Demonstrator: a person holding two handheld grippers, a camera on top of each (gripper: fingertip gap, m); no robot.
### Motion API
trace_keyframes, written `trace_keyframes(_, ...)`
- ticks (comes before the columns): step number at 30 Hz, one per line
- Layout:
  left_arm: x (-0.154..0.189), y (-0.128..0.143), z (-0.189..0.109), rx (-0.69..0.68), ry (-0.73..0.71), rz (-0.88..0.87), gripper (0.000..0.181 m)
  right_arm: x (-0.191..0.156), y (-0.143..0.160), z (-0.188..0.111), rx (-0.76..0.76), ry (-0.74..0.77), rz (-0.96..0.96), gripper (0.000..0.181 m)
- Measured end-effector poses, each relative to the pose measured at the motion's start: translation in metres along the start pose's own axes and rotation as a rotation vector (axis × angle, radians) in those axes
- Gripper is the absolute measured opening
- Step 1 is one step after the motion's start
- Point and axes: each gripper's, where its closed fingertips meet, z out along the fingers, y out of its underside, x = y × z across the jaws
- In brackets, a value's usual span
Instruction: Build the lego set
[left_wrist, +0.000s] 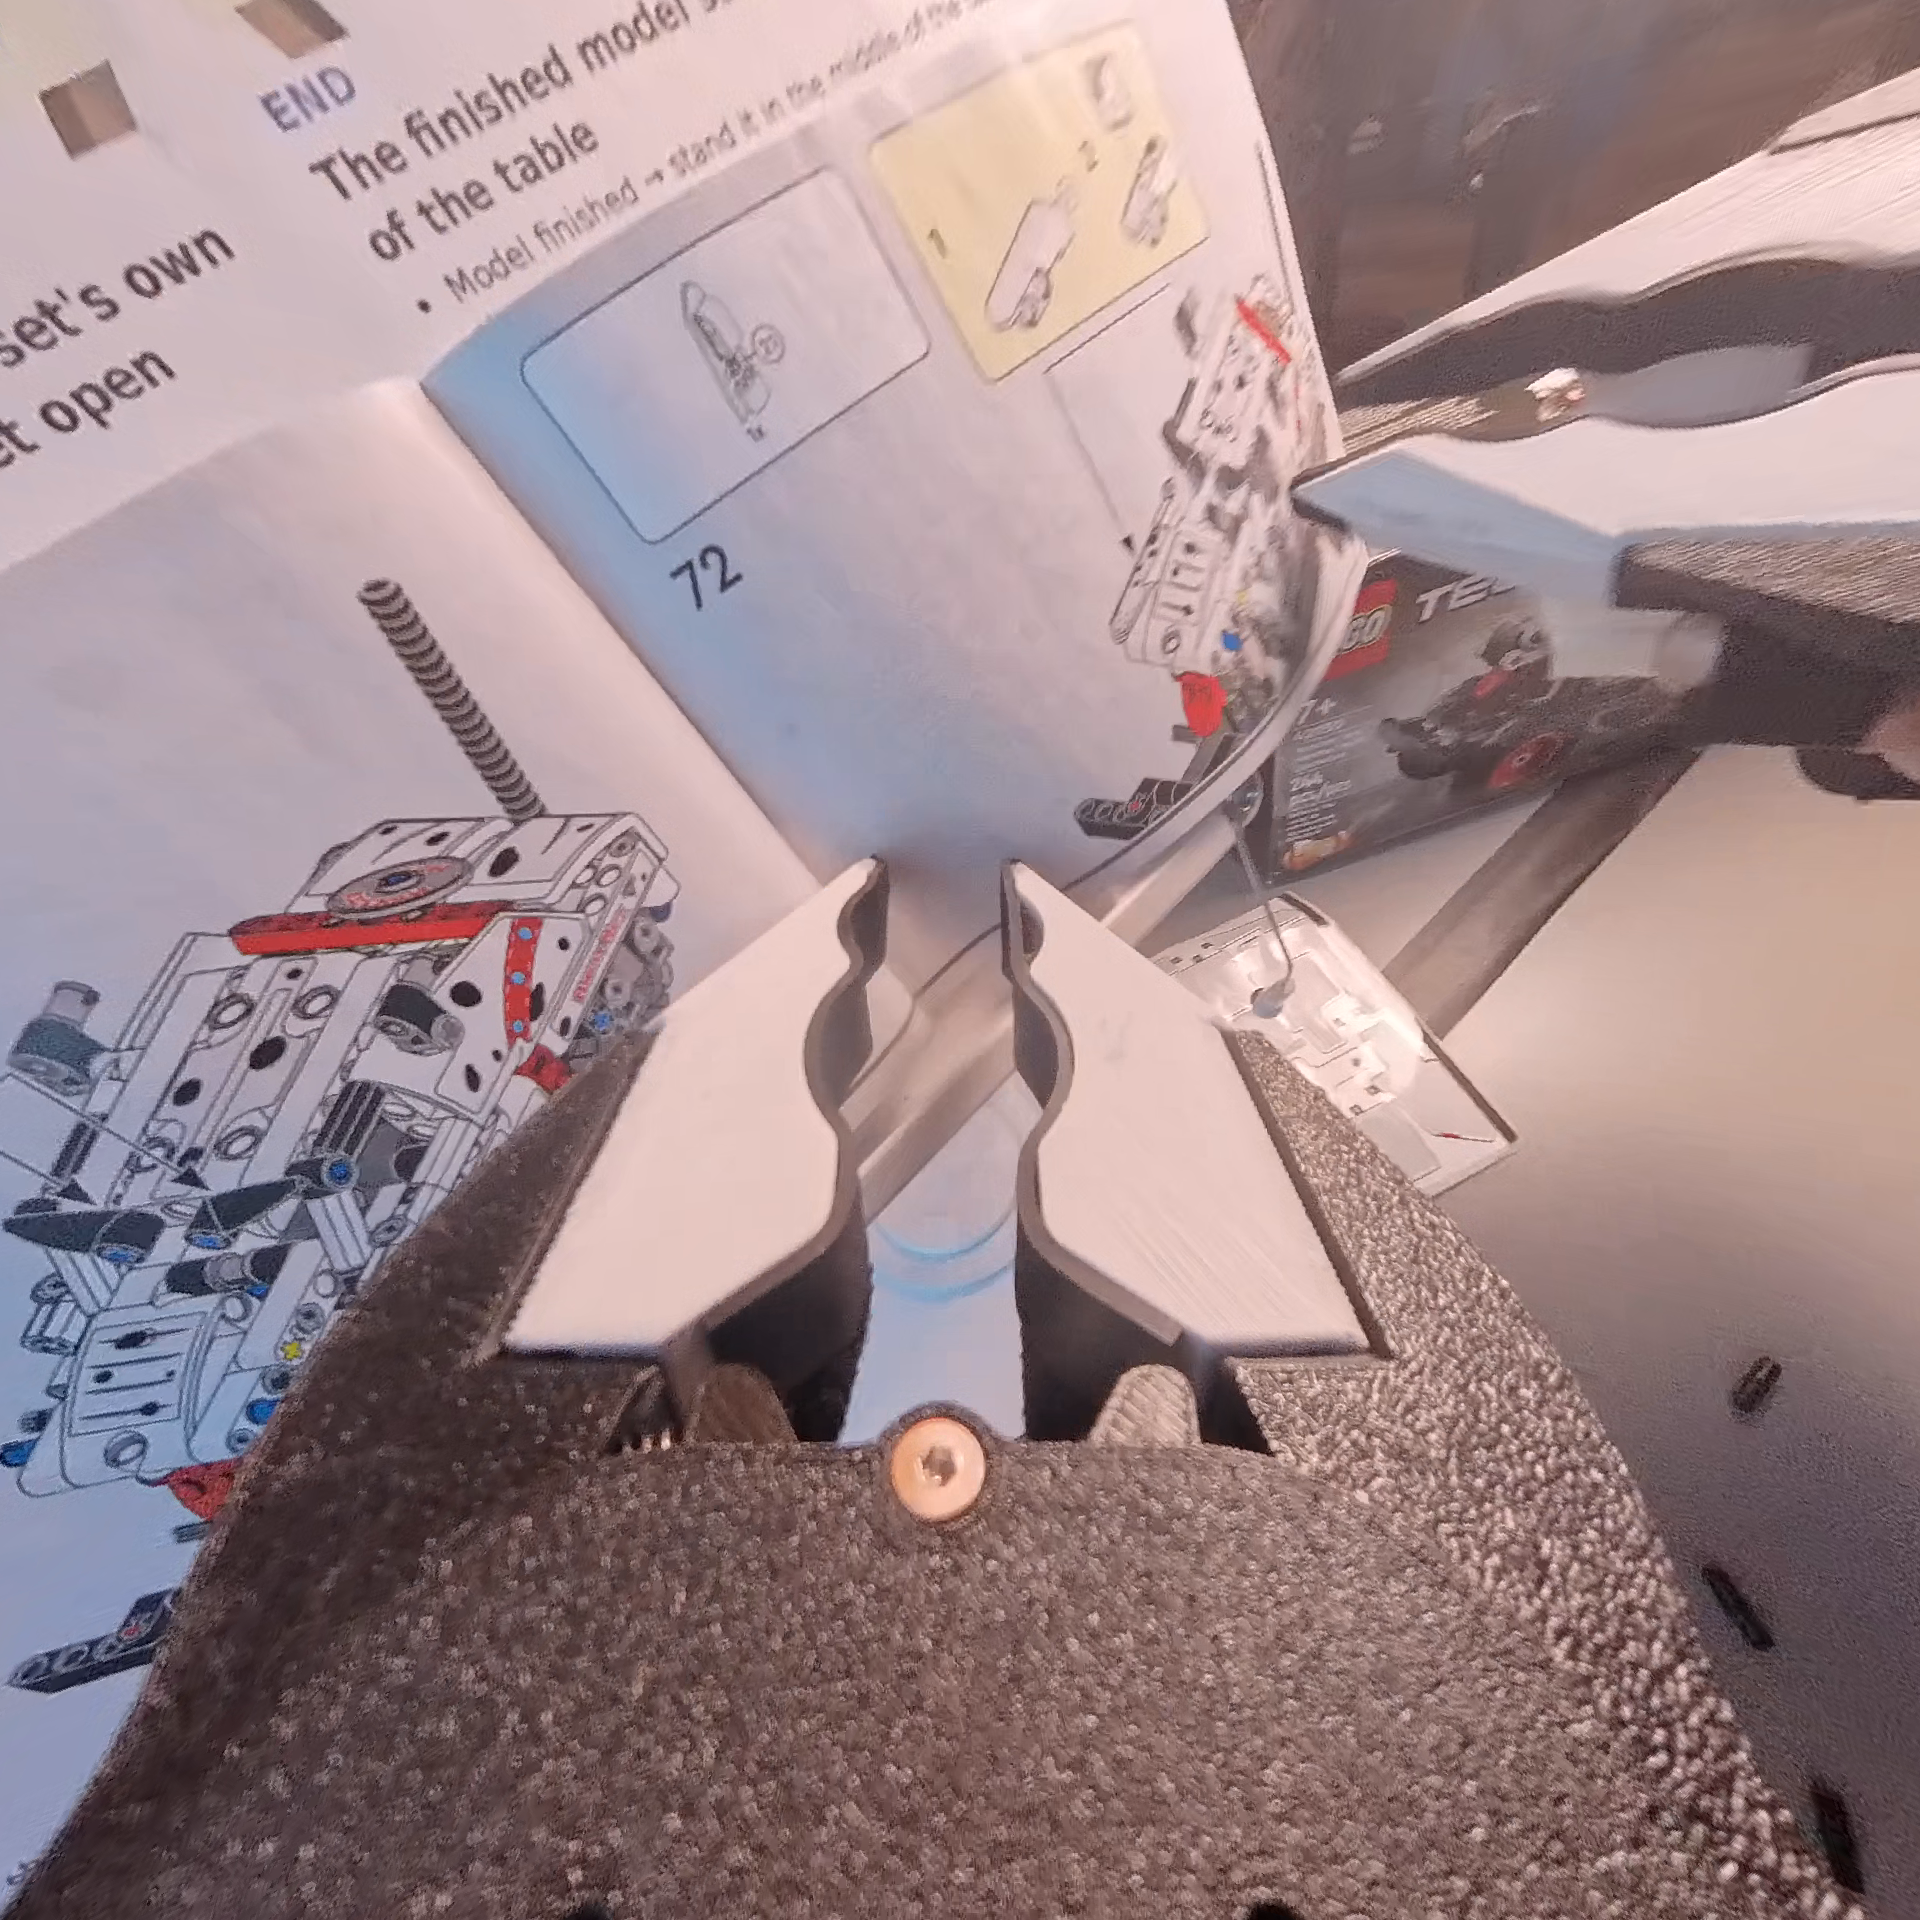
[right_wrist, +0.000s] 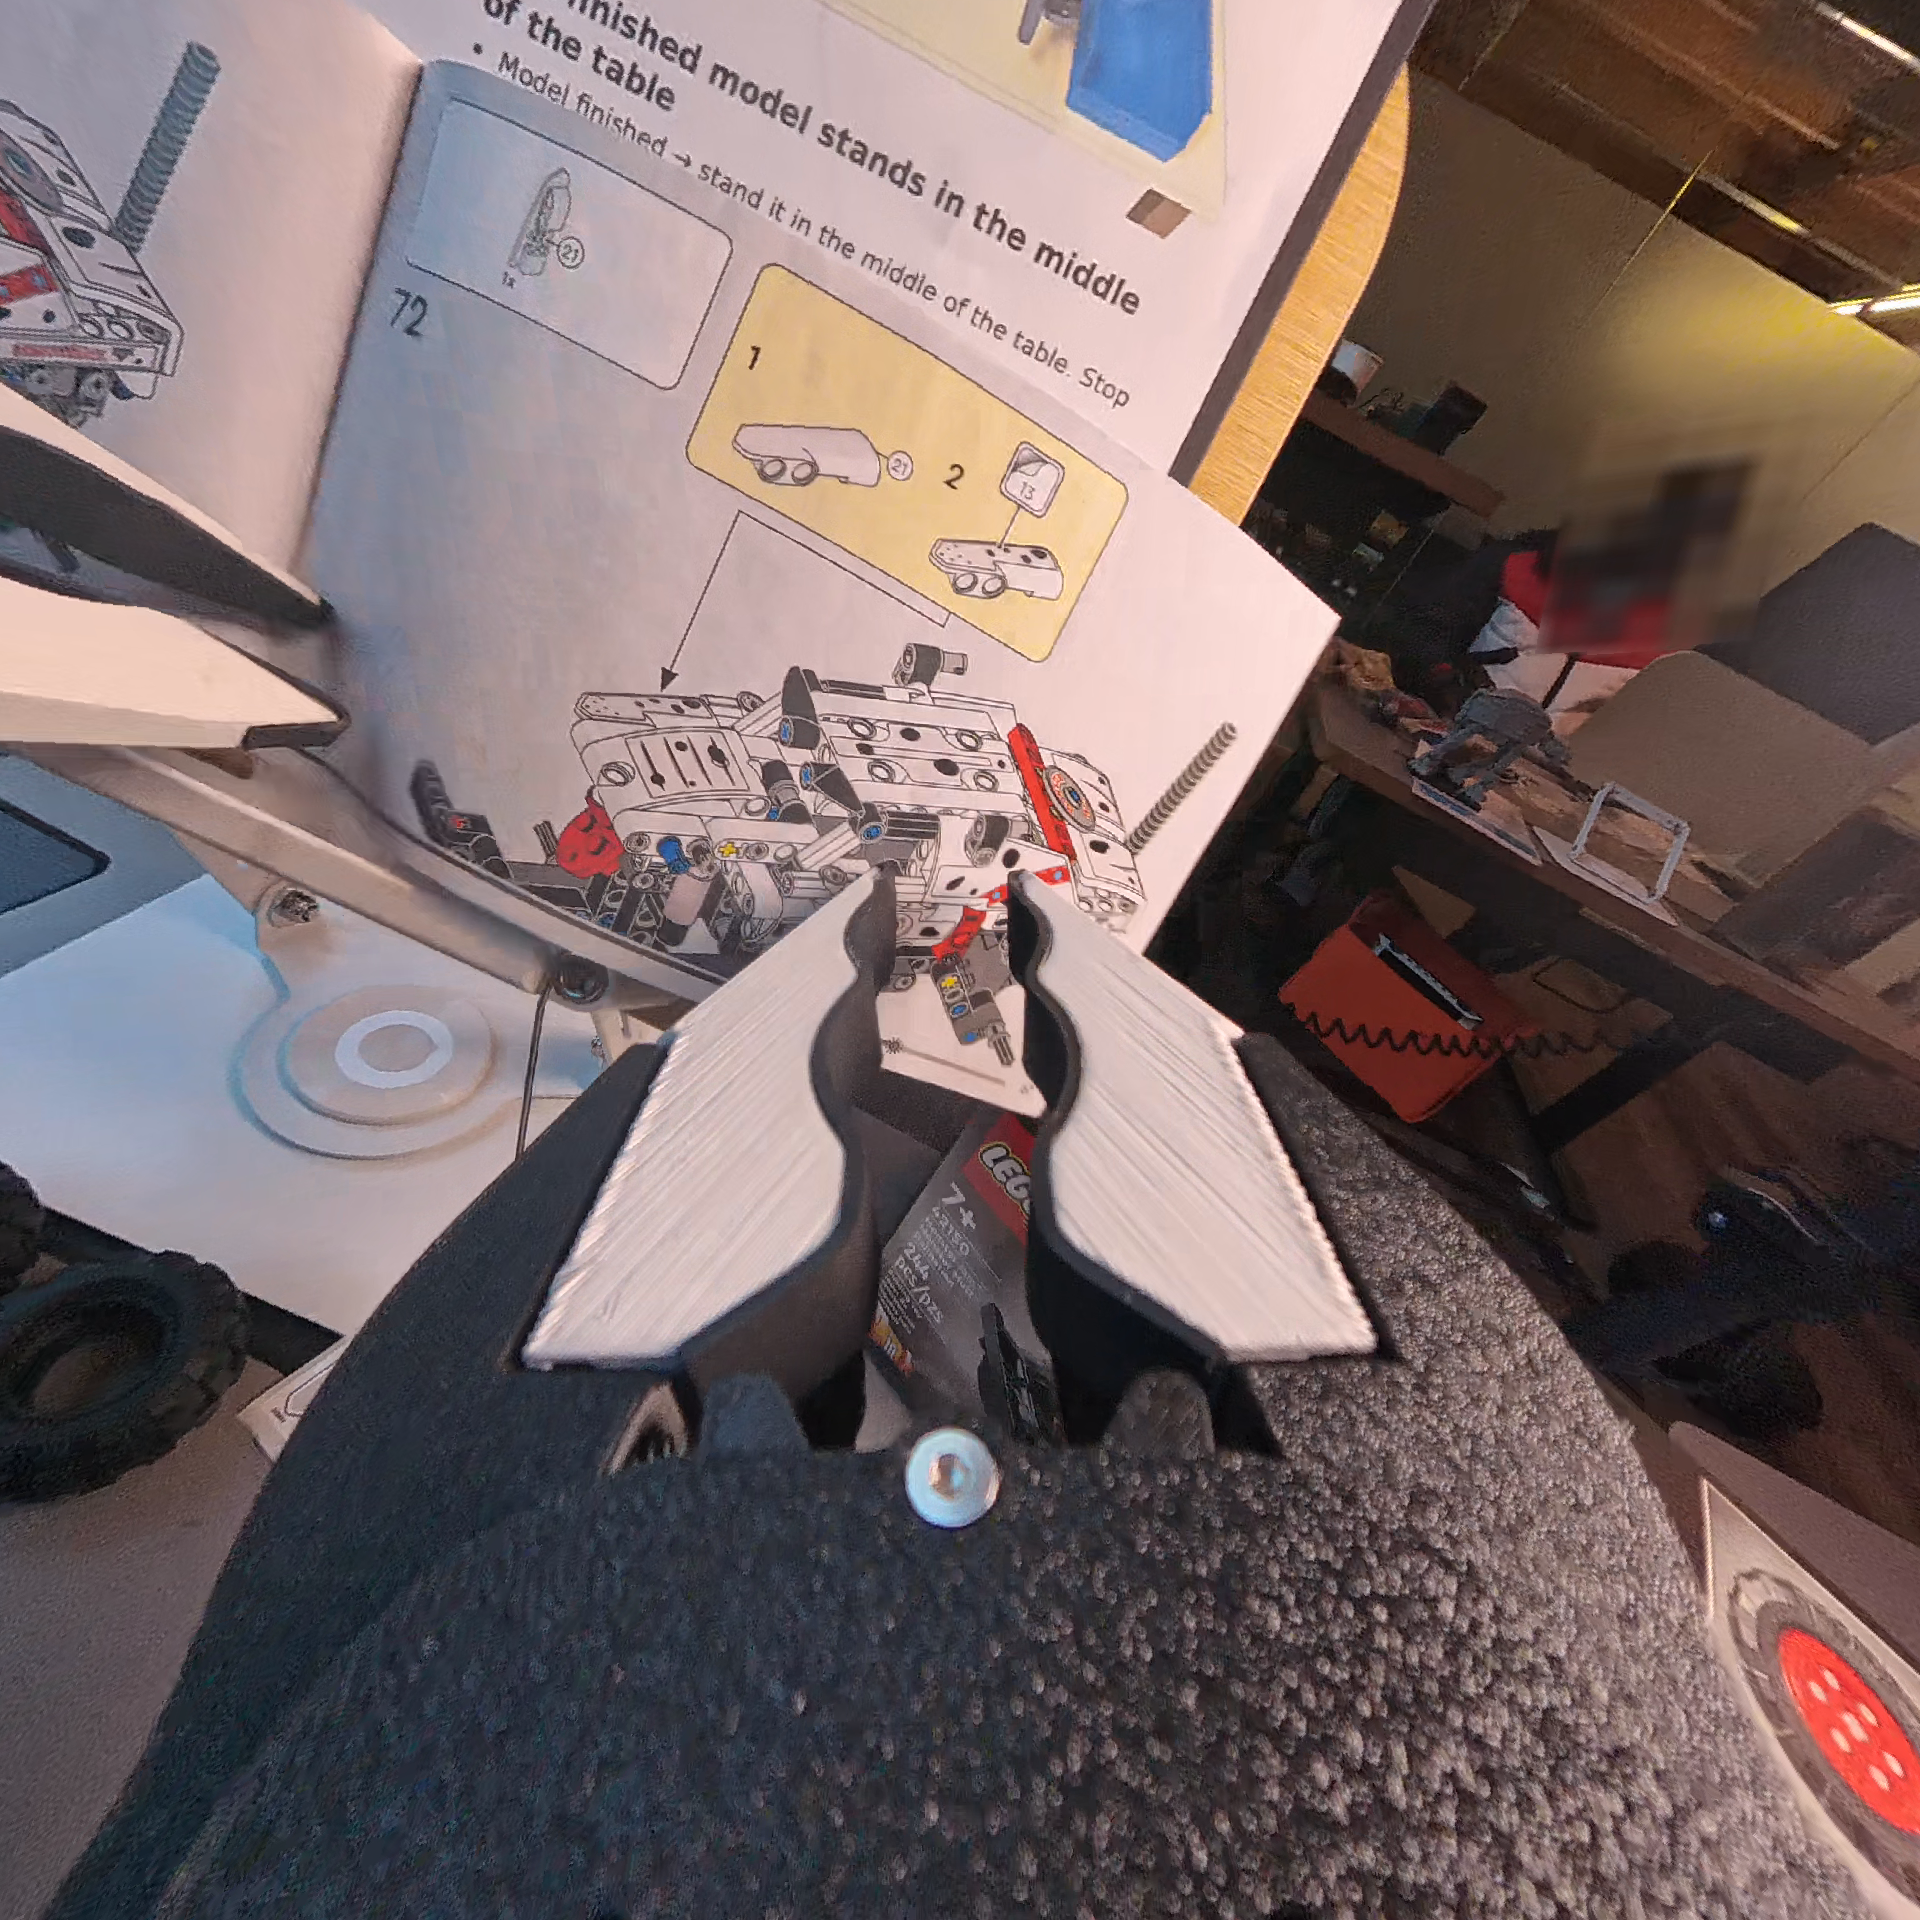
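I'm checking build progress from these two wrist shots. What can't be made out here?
- Built model: in neither view; only its drawing in the instruction booklet shows.
- Lego box: right wrist view, mostly hidden behind the right gripper.
- Black tyres: cut by the left edge.
- Small dark parts: left wrist view, too small to identify.

Left hand-held gripper: fingers standing slightly apart, gripping nothing, pointing at the foot of the open instruction booklet. Metal stand: propping the booklet from below. Lego box: sitting right of the booklet, behind its curling page. Right hand-held gripper: reaching in above the box, blurred. Small dark pieces: lying on the table, well right of the booklet.
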Motion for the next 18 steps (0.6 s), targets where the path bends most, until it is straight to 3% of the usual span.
trace_keyframes(2,-0.006,0.001,0.000,0.025,-0.005,0.003,0.009,0.002,0.004,-0.006,0.012,-0.011,0.022,0.020)
trace_keyframes(8,-0.015,0.005,-0.003,0.012,-0.035,0.077,0.000,-0.005,0.011,-0.011,0.043,-0.050,0.061,0.020)
trace_keyframes(15,-0.022,0.012,-0.010,0.003,-0.023,0.159,0.000,-0.027,0.010,-0.002,0.038,-0.089,0.036,0.020)
trace_keyframes(18,-0.019,0.013,-0.017,0.010,0.011,0.133,0.015,-0.030,0.015,0.003,0.012,-0.091,0.022,0.021)
